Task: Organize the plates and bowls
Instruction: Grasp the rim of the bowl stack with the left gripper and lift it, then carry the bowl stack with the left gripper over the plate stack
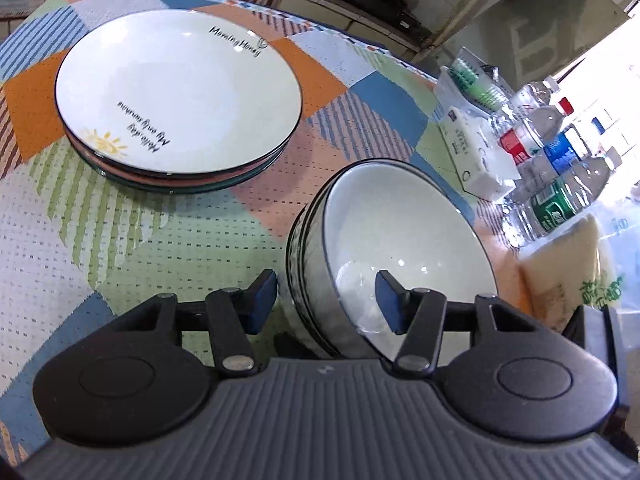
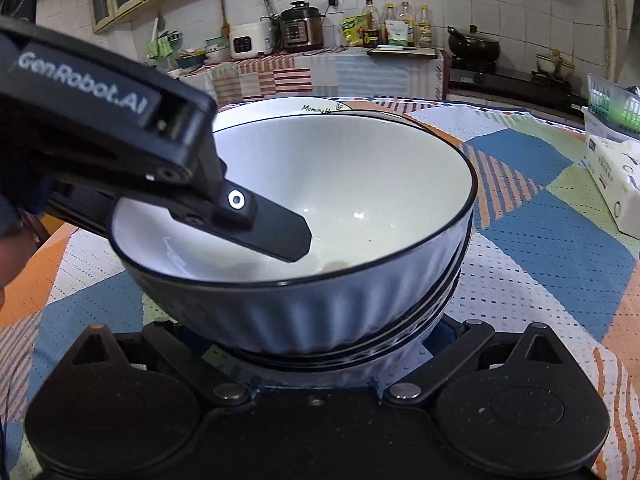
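Left claw [image 1: 326, 300] is open, straddling the near rim of the bowl stack [image 1: 384, 248]: one blue pad [image 1: 264, 300] sits outside the wall w/ a gap, the other is inside the top bowl, not clearly pressing. In the right wrist view the same claw reaches in from the left, one finger dipping into the white bowl interior.

Right claw [image 2: 316, 364]: fingertips hidden under the bowls [image 2: 340, 280], arms spread wide to either side of the stack's base; can't tell if it's pinching anything.

Bowls: nested, dark ribbed outsides, white insides, dark rims, sitting on the table [image 1: 160, 240] w/ its patchwork cloth. Top bowl looks tilted.

Plate stack [image 1: 176, 96] is well apart from the bowls, further back & left; top plate is white w/ lettering & a sun drawing, w/ pink and teal plates below.

At the table's right edge: water bottles [image 1: 560, 168], a tissue pack [image 1: 476, 156].
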Demonstrator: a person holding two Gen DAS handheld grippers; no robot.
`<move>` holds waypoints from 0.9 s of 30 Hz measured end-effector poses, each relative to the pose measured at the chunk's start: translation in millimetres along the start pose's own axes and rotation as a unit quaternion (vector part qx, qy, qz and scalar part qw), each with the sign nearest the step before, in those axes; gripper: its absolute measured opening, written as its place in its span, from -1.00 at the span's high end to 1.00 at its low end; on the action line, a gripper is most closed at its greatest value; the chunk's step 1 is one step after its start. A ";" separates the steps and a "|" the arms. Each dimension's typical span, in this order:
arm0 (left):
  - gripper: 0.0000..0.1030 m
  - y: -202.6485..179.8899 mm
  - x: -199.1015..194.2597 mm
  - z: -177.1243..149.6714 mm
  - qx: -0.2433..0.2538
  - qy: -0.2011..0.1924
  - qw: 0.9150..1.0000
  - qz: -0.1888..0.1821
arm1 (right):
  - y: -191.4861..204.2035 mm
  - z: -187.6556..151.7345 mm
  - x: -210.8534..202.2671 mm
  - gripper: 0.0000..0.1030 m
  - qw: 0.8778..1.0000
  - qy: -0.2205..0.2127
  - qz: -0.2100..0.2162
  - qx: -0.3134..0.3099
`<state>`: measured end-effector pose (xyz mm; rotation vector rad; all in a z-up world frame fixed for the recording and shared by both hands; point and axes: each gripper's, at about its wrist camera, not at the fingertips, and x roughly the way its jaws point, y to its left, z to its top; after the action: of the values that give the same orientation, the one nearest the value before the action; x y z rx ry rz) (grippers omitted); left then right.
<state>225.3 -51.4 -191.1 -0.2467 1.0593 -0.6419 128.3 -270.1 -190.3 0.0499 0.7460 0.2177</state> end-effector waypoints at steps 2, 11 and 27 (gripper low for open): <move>0.09 -1.6 2.8 0.1 0.014 0.011 1.000 0.005 | -2.4 1.3 0.1 -0.96 1.000 0.001 0.008 -0.007; 0.09 -4.5 0.7 -3.7 0.008 0.031 0.999 0.001 | -9.4 8.2 -1.5 -0.95 0.999 0.014 0.036 -0.021; 0.09 -19.7 -62.9 4.9 0.038 0.019 0.999 0.001 | 12.5 21.2 -41.3 -0.94 0.997 -0.033 0.055 -0.042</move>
<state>201.5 -29.9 -133.4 -0.1674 1.0699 -0.6861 111.0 -266.1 -145.6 0.0185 0.6681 0.3503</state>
